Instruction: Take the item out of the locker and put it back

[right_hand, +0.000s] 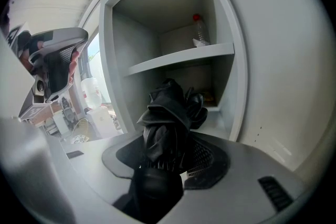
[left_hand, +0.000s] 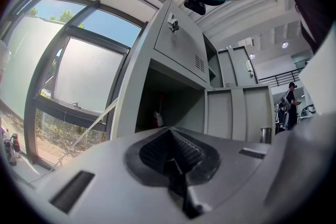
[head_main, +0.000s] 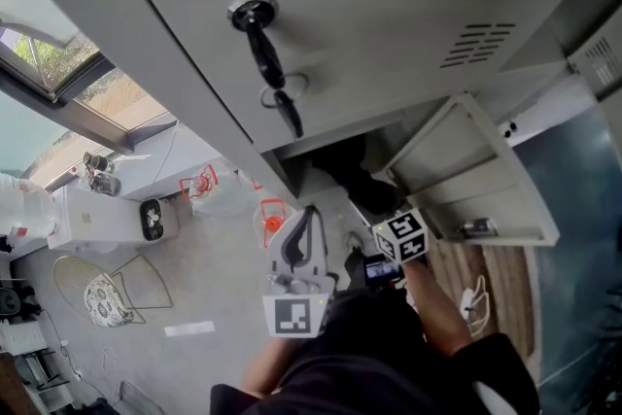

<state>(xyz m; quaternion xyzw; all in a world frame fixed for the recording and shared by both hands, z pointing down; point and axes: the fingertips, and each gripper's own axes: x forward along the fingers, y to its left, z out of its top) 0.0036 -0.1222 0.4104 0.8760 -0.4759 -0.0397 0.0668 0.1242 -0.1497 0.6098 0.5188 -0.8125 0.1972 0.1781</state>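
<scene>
**Black bundle gripped at the locker mouth**

Head view: pinches the black bundle [head_main: 356, 174] with the right gripper [head_main: 377, 214] at the mouth of the open compartment of the locker [head_main: 389, 34], beside its swung door [head_main: 486, 194]. Hangs the left gripper [head_main: 307, 221] just outside the locker, apart from the bundle.

Left gripper view: faces the locker with fingers pressed together.

Right gripper view: clamps the bundle in front of the locker, under its shelf [right_hand: 184, 57], with fingers parted only by the bundle.

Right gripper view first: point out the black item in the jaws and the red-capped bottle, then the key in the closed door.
black item [right_hand: 167, 113], right gripper view, its crumpled middle above the jaws.
red-capped bottle [right_hand: 199, 34], right gripper view, its clear body.
key [head_main: 264, 53], head view, its black handle.
</scene>
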